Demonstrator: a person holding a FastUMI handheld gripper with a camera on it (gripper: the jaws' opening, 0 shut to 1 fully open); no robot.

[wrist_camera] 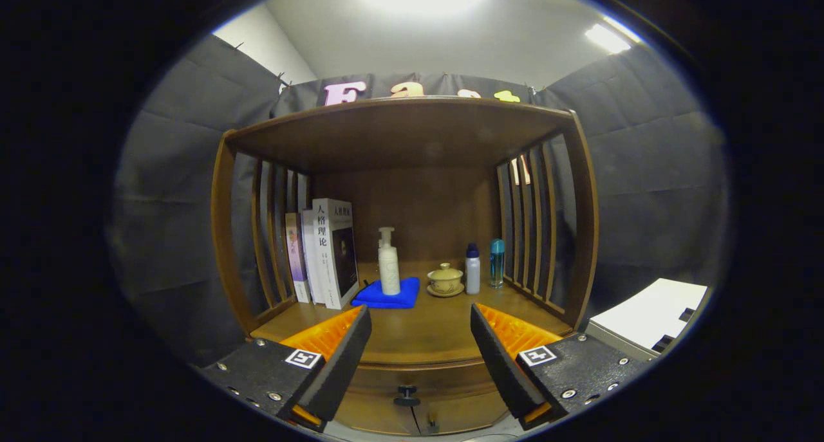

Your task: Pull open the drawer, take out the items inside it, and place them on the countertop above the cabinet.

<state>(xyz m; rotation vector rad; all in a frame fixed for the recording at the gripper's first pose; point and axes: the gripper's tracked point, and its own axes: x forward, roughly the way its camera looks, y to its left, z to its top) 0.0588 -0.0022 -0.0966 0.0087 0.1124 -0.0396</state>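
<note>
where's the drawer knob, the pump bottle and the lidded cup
drawer knob (pixel 405 395): gripper view, its round head.
pump bottle (pixel 389 269): gripper view, mid body.
lidded cup (pixel 445 278): gripper view, bowl side.
gripper (pixel 420 342): open, fingers empty.

The hand-held gripper (pixel 420 358) has two broad, wedge-shaped fingers (pixel 335 365) with a rough, foam-like face on their inner sides and ribbed panels behind them. Each finger rides on a flat, dark, speckled block fixed with small silver screws. Each block carries a small square white tag printed with a black pattern, one on either side.
</note>
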